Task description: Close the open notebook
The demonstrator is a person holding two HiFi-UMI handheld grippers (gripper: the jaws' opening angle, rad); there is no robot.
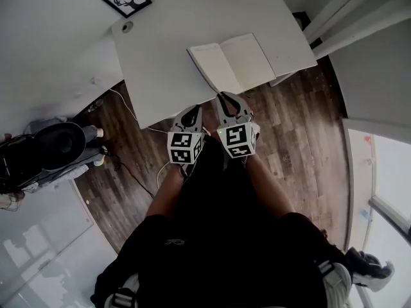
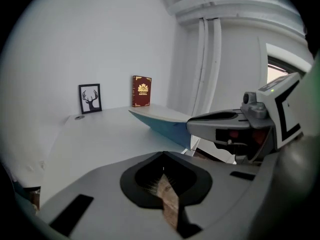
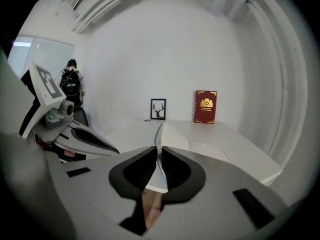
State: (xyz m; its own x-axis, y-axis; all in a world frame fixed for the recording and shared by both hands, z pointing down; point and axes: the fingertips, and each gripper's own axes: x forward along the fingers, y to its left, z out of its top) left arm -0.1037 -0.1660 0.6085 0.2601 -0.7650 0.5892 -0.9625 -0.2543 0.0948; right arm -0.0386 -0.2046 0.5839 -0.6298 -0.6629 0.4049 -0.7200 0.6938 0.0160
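The right claw (image 3: 156, 159) is clamped on the notebook's (image 1: 234, 63) cover edge at the table's (image 1: 154, 56) near side, so the fold looks begun. Next it likely swings the tilted cover over. The left claw (image 2: 162, 176) is pressed together, empty.

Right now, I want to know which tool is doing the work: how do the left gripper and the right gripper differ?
The right gripper is shut on the near edge of the notebook; the left gripper is shut on nothing. In the head view the right gripper reaches over the table, while the left gripper ends near its edge. Both carry marker cubes.
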